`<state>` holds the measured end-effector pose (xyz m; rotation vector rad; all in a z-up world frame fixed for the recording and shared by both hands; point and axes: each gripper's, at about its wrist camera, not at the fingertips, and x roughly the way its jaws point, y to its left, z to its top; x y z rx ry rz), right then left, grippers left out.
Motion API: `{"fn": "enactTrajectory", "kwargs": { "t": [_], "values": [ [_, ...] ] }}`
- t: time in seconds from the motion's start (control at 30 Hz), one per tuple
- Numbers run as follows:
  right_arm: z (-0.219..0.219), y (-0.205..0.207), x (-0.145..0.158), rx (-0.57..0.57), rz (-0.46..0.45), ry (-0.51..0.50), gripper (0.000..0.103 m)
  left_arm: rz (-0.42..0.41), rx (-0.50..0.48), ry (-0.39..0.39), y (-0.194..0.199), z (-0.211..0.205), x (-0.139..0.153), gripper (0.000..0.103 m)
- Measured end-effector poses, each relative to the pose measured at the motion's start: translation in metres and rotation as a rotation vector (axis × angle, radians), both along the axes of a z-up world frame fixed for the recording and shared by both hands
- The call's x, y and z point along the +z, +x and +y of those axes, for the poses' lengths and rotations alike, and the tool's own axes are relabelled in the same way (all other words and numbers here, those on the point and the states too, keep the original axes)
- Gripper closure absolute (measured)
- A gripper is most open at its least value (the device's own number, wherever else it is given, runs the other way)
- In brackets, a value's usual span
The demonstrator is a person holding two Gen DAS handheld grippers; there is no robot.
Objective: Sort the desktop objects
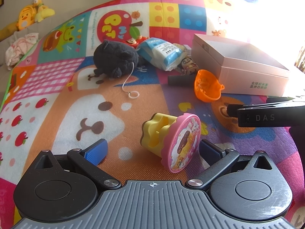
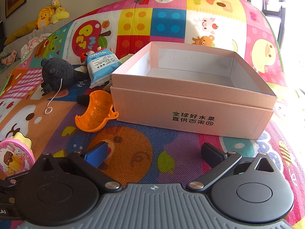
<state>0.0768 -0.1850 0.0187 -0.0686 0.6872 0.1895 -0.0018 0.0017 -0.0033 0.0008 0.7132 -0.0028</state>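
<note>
The left tool (image 1: pixel 152 148), spread wide, flanks the tipped yellow-and-pink toy cup (image 1: pixel 171 137), while the right tool (image 2: pixel 154 152), likewise spread and empty, faces the pink box (image 2: pixel 192 103).

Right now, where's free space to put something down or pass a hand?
Free: inside the pink box, which looks empty; the mat in front of it, around the right gripper; the mat left of the yellow-pink toy. Crowded: black plush, blue-white packet and orange shell by the box's left side.
</note>
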Motion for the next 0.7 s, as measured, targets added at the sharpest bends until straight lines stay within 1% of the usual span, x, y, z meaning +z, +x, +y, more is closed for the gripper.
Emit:
{"fn": "enactTrajectory", "kwargs": {
  "t": [0.33, 0.43, 0.5, 0.57, 0.6, 0.7],
  "values": [
    [0.0013, -0.0014, -0.0028, -0.001, -0.003, -0.012, 0.0, -0.002, -0.013, -0.004, 0.0018, 0.0032, 0.0021, 0.0],
    [-0.0006, -0.0035, -0.0005, -0.002, 0.001, -0.001, 0.0, -0.002, -0.014, -0.006, 0.0014, 0.0034, 0.0027, 0.0],
    [0.0001, -0.002, 0.0003, -0.004, 0.017, 0.005, 0.0, -0.001, -0.015, -0.005, 0.0017, 0.0031, 0.0026, 0.0],
    [0.0015, 0.0022, 0.0033, 0.005, 0.061, -0.015, 0.0, -0.001, -0.018, -0.008, 0.0018, 0.0039, 0.0035, 0.0],
    [0.0014, 0.0036, 0.0028, -0.006, 0.078, -0.007, 0.0, -0.001, -0.021, -0.009, 0.0016, 0.0042, 0.0038, 0.0],
    [0.0035, 0.0051, 0.0036, 0.002, 0.098, -0.024, 0.0, 0.002, -0.033, -0.008, 0.0015, 0.0046, 0.0047, 0.0]
  ]
}}
